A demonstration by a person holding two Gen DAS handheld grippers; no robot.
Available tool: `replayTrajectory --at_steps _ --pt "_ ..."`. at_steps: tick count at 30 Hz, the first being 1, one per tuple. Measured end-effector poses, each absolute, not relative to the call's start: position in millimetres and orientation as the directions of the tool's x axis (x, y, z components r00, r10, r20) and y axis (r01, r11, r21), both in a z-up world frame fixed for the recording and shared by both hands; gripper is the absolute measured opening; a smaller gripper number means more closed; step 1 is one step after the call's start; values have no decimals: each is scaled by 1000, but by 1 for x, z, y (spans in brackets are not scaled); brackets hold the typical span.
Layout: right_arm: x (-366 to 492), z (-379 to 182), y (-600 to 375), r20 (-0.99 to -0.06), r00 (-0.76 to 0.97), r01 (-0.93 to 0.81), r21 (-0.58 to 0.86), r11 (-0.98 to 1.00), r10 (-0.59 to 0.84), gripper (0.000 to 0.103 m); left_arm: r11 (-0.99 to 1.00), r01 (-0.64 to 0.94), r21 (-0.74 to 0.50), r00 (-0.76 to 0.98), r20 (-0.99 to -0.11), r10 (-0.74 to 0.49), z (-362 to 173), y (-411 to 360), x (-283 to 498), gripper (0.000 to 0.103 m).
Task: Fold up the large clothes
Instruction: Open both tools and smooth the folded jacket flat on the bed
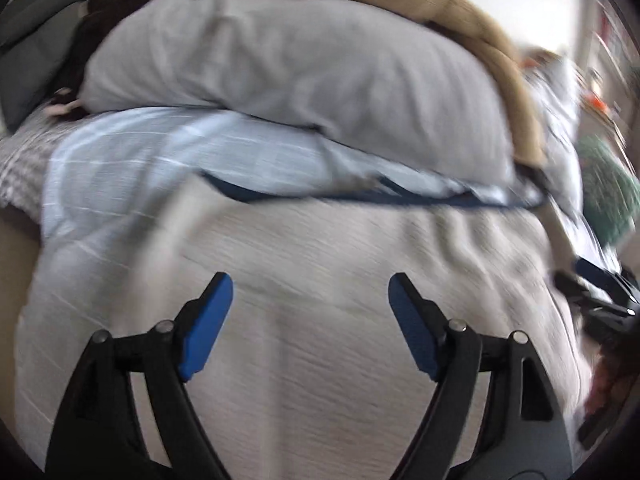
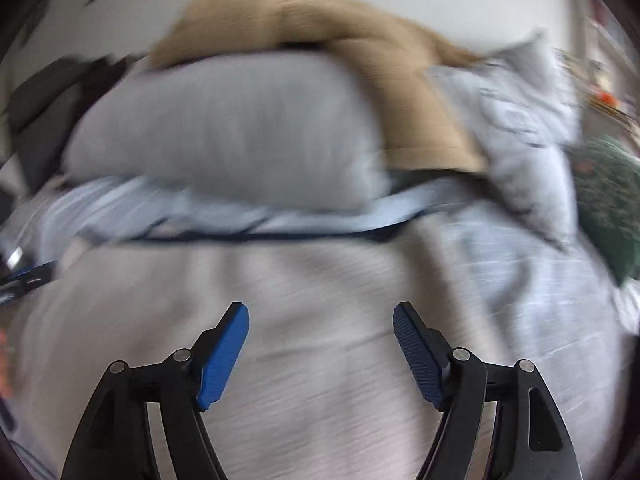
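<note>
A large off-white ribbed garment (image 1: pixel 320 280) lies spread flat on the bed, with a dark blue edge (image 1: pixel 400 199) along its far side. It also shows in the right wrist view (image 2: pixel 304 292). My left gripper (image 1: pixel 310 284) is open and empty, hovering just above the garment. My right gripper (image 2: pixel 320 312) is open and empty above the same cloth. The right gripper also shows at the right edge of the left wrist view (image 1: pixel 600 296). Both views are motion-blurred.
A grey pillow (image 1: pixel 288 60) lies beyond the garment on a light blue checked duvet (image 1: pixel 140 152). A tan garment (image 2: pixel 360 52) is draped over the pillow. Dark clothes (image 1: pixel 108 12) lie at the far left, a green cloth (image 2: pixel 608 200) at the right.
</note>
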State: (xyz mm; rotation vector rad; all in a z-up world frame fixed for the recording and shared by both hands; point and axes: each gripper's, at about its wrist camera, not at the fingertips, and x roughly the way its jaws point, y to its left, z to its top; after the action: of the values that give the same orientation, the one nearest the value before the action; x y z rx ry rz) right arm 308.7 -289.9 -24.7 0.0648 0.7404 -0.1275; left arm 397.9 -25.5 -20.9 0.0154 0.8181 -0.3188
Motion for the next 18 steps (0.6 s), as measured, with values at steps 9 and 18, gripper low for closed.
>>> replayTrajectory --at_steps 9,18 --pt "270 -81 -304 -753 653 145 19 989 -81 78 918 390 -70 572 -763 -301 -66 -13 366 87" --pt "192 -75 -360 -773 631 201 77 977 -69 78 924 379 -41 554 -790 -263 -67 36 353 87"
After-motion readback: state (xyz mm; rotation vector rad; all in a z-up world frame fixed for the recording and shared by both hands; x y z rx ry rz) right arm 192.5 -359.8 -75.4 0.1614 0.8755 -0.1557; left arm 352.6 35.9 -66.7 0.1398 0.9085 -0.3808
